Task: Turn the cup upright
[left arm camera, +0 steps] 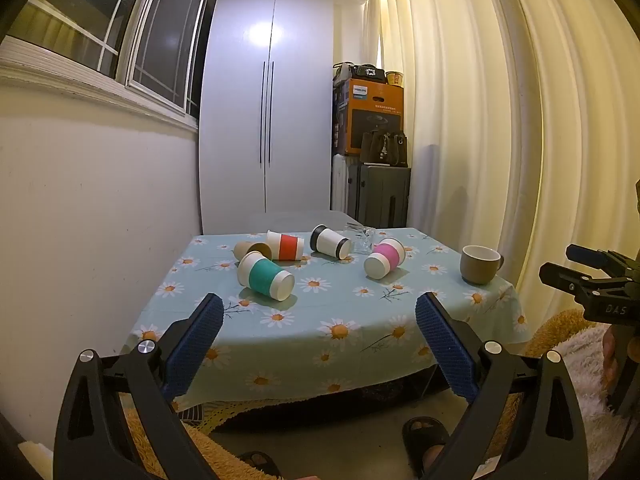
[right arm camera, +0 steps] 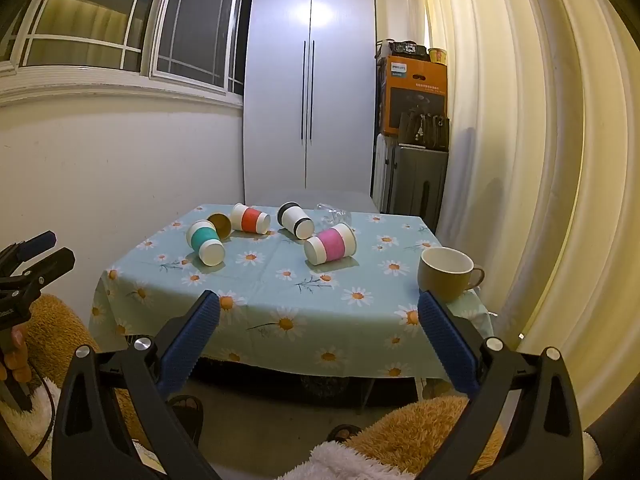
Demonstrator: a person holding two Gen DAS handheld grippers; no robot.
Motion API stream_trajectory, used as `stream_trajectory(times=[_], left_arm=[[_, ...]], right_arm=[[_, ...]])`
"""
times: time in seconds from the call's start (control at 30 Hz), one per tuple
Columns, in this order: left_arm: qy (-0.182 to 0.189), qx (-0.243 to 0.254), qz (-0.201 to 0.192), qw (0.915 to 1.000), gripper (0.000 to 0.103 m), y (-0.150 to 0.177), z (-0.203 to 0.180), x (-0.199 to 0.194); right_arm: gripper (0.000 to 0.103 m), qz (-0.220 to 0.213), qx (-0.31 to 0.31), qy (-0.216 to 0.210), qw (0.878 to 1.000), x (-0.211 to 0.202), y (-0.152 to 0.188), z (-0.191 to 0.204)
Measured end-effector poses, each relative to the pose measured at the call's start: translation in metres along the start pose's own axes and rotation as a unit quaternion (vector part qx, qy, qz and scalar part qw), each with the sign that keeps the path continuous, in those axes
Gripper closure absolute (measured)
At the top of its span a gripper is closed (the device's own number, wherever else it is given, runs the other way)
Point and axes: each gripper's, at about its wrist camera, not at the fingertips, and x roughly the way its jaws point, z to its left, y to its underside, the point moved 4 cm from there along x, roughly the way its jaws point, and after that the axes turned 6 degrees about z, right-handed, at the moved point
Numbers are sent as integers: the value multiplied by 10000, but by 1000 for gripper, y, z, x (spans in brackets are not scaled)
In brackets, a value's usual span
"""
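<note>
Several cups lie on their sides on the daisy tablecloth: a teal-banded cup, a red-banded cup, a black-rimmed white cup, a pink-banded cup, a brown paper cup and a clear glass. A brown mug stands upright at the right edge. My left gripper is open and empty, before the table's near edge. My right gripper is open and empty, the mug just beyond its right finger.
A white wardrobe stands behind the table, with a suitcase, boxes and a bag to its right. Curtains hang along the right, a wall with windows on the left. A fluffy blanket and sandalled feet are below.
</note>
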Motion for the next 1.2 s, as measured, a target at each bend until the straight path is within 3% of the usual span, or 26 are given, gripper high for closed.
stream_trajectory(times=[1.2], left_arm=[[-4, 21, -3, 10000, 9, 0, -3, -1]], right_arm=[[5, 47, -29, 8, 10000, 3, -2, -1]])
